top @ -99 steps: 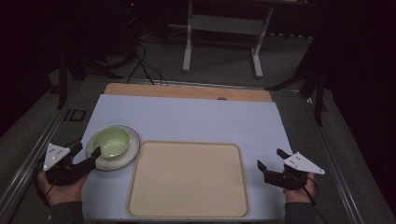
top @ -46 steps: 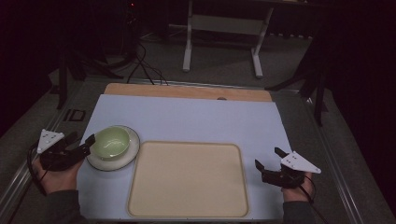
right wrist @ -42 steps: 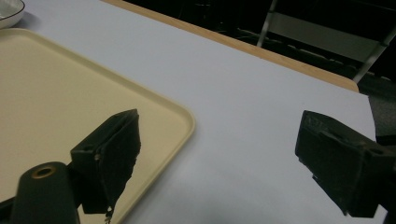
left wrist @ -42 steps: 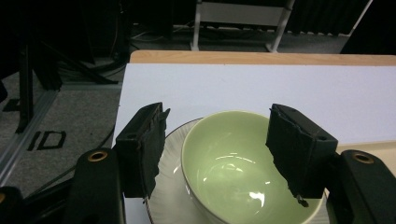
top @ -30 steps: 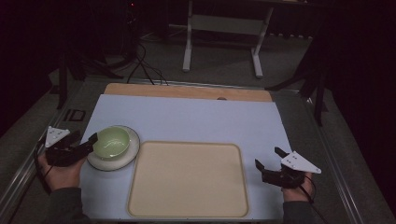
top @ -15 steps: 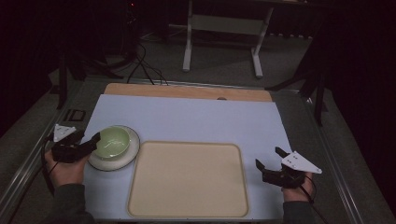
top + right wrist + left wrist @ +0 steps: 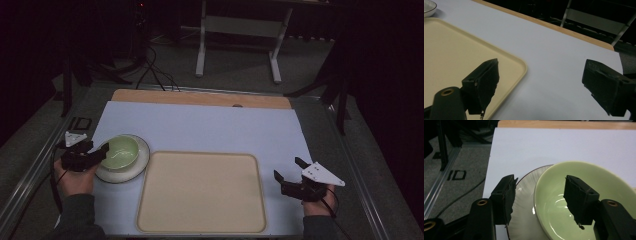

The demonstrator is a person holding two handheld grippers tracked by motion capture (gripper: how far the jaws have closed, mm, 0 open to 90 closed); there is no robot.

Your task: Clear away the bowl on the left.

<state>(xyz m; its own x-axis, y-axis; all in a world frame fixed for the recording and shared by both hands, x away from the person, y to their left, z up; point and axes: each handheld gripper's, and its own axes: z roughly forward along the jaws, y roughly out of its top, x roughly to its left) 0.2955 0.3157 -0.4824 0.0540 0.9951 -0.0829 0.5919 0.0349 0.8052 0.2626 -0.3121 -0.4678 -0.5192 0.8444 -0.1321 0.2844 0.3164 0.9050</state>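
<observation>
In the left gripper view, the green bowl (image 7: 586, 202) is cut off at the bottom and right edges, and part of its inside is hidden by one black jaw. The plate (image 7: 524, 220) beneath is largely covered by the bowl.

In the right gripper view, the beige tray (image 7: 456, 57) is cut off at the left and bottom edges.

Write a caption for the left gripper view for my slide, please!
Open hand-held gripper straddling the green bowl rim, above a white plate.

We can read just one marking here: the letters "ID" (image 7: 456, 175), printed in black on the grey surface left of the white mat (image 7: 524, 150).
</observation>
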